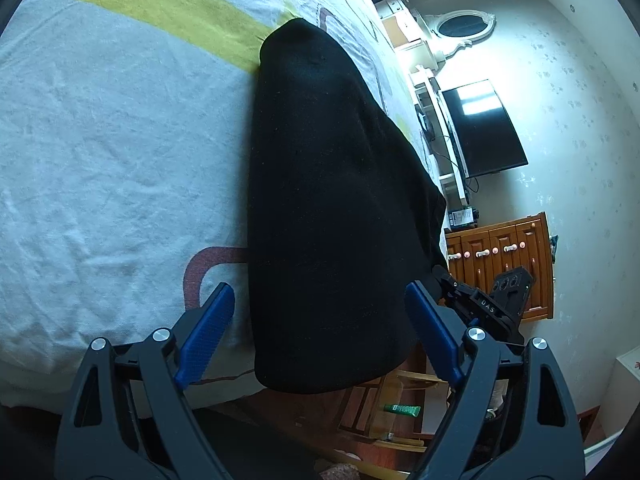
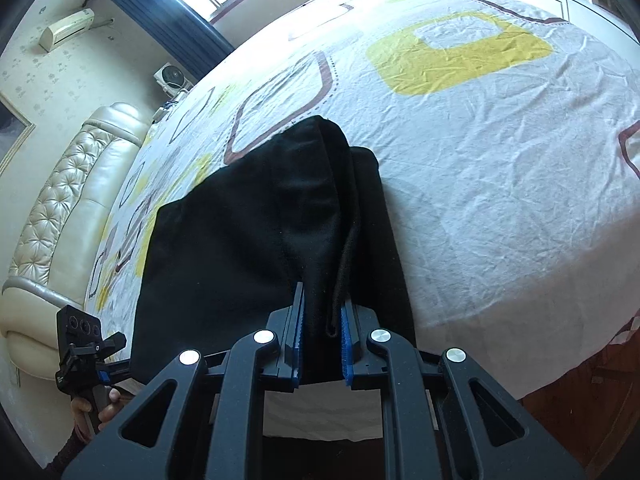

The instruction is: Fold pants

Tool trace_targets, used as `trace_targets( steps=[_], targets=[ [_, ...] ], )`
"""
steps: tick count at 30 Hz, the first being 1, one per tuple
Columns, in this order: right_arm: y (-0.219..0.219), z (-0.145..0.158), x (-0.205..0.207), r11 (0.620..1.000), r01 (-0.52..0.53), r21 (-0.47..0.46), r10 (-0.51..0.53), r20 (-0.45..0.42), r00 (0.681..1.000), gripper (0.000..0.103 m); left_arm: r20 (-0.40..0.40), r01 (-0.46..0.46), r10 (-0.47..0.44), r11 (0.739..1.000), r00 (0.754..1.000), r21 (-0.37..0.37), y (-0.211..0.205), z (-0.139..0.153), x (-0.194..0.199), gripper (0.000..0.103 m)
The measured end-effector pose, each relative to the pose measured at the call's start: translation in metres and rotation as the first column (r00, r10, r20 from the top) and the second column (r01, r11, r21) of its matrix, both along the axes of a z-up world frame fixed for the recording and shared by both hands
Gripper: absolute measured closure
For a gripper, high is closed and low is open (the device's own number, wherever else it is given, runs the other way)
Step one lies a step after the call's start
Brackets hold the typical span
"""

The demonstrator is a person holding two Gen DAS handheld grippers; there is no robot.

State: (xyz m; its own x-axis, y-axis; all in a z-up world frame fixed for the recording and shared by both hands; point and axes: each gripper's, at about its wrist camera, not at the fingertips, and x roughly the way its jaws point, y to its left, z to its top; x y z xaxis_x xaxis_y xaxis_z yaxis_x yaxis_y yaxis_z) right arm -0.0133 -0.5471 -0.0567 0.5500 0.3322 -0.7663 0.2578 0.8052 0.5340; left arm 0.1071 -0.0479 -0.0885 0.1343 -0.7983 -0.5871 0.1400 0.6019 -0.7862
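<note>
The black pants (image 1: 328, 208) lie on the patterned bed sheet (image 1: 100, 152), one end hanging over the bed's edge. My left gripper (image 1: 320, 300) is open, its blue pads (image 1: 208, 332) on either side of the hanging end, not gripping it. My right gripper (image 2: 322, 308) is shut on a bunched hem of the pants (image 2: 280, 216) at the bed's near edge. The right gripper also shows in the left wrist view (image 1: 480, 300), and the left gripper shows in the right wrist view (image 2: 86, 348), at the pants' left side.
The bed sheet (image 2: 500, 160) spreads wide to the right of the pants. A padded headboard (image 2: 60, 200) is at the left. A television (image 1: 480, 128), white shelving (image 1: 432, 92) and a wooden cabinet (image 1: 504, 248) stand beyond the bed. A wooden stool (image 1: 384, 412) stands below.
</note>
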Motion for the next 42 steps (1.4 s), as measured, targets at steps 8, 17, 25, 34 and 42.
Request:
trace_targets(
  steps=[8,17,25,34,42],
  targets=[
    [0.004,-0.002,-0.004,1.000,0.007,-0.013,-0.008,-0.018,1.000,0.089,0.002,-0.008,0.008,1.000,1.000,-0.004,0.002,0.001,-0.001,0.016],
    [-0.031,0.008,-0.033,0.981,0.088,0.176,-0.102,0.076,0.992,0.024,-0.043,-0.062,0.059,0.996,0.997,-0.066,0.012,-0.003,0.001,0.016],
    [-0.066,-0.032,-0.055,0.890,0.202,0.410,-0.242,0.049,0.969,0.024,-0.066,-0.088,0.081,0.990,0.995,-0.112,0.016,-0.007,-0.002,0.015],
    [-0.044,-0.053,-0.035,0.895,0.129,0.427,-0.163,0.044,0.986,0.024,-0.091,-0.079,0.065,0.983,0.994,-0.167,0.010,-0.013,-0.005,0.012],
    [-0.031,-0.050,-0.027,0.908,0.072,0.412,-0.106,0.061,0.993,0.023,-0.080,-0.100,0.088,0.981,0.993,-0.169,0.004,-0.013,0.000,0.012]
  ],
)
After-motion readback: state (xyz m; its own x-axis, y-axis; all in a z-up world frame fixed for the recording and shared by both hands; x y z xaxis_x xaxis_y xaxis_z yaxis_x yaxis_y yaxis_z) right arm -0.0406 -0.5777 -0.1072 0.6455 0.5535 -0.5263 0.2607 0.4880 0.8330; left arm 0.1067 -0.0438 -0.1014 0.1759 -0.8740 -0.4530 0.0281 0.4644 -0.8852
